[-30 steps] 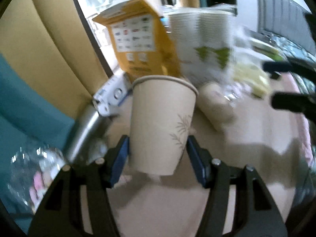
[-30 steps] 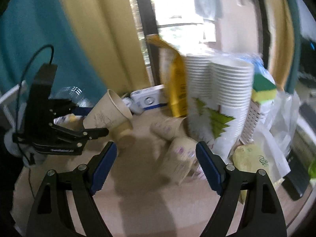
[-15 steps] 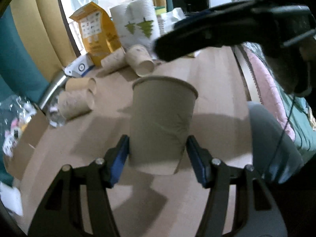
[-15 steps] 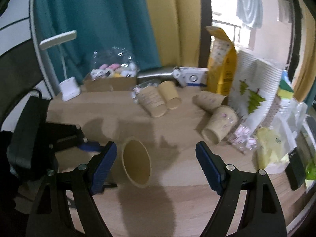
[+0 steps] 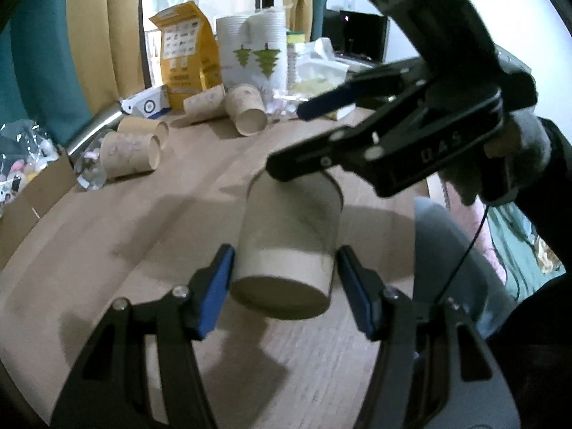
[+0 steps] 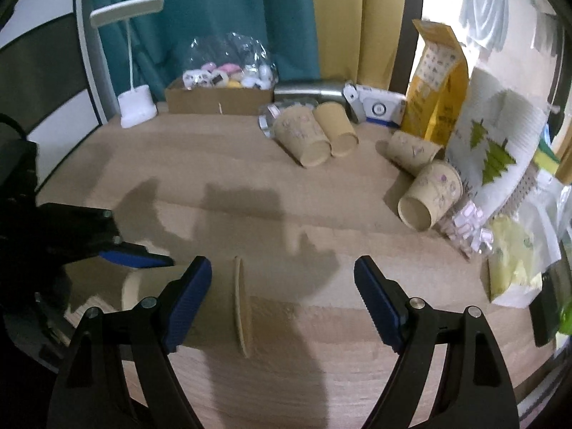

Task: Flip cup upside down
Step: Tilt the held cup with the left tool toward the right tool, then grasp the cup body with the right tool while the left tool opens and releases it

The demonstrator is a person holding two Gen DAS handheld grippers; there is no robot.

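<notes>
My left gripper (image 5: 284, 279) is shut on a tan paper cup (image 5: 289, 243), held above the wooden table with its base toward the camera and its rim pointing away. In the right wrist view the same cup (image 6: 214, 304) lies sideways, its rim seen edge-on, with the left gripper's blue fingertip (image 6: 136, 258) on it. My right gripper (image 6: 282, 300) is open and empty, its left finger in front of the cup. In the left wrist view the right gripper (image 5: 296, 139) hovers just over the cup's rim.
Several paper cups (image 6: 314, 136) lie on their sides at the back of the table (image 6: 214, 186). A yellow carton (image 6: 439, 82), a stacked cup sleeve (image 6: 497, 143), a cardboard box (image 6: 218, 100), a small white lamp (image 6: 137, 107) and plastic bags line the far and right edges.
The left gripper has tipped the cup away, so its base now faces its camera. The right gripper has come closer, directly over the cup's rim.
</notes>
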